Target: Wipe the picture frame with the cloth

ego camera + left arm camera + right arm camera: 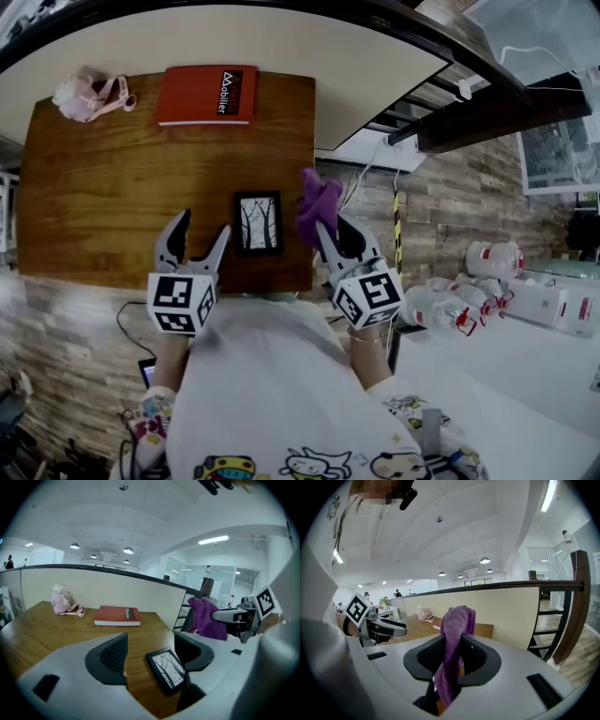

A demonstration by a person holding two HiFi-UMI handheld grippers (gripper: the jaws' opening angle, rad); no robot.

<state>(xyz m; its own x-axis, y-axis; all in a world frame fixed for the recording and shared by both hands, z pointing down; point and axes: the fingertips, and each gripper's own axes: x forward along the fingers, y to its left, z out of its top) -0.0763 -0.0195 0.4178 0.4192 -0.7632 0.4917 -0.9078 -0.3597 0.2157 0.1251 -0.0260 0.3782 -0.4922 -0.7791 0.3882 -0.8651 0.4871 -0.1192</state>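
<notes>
At desk's near edge: cloth pinched, frame lying flat

Right claw (450, 654) is clamped on a purple cloth (457, 620). The fabric is pinched btwn both jaws, w/ one bunch standing up above them and the rest hanging down through the gap. From the head view this claw (326, 232) sits at the desk's near right corner, cloth (317, 199) poking up past the fingertips.

Left claw (150, 649) has its jaws wide apart and nothing gripped. From overhead it (202, 230) is over the near edge of the desk (112, 187), tips pointing away from the person.

Picture frame (258, 223) lies flat on the wood btwn the two claws, just beside the left claw's right-hand finger and near the cloth. It has a black border w/ a b&w bare-tree print. In the left gripper view the frame (168, 668) shows on the desk top past the gap, closer to the right-hand jaw. Whether that jaw touches it, can't tell.

Farther back a red book (206, 95) lies flat at the far edge, spine toward the frame. A small pink item w/ a strap (86, 96) sits at the far left corner, well apart from the frame. A cream partition (281, 42) runs behind the desk. Off to the right, white jugs w/ red caps (492, 258) stand on a pale surface.
</notes>
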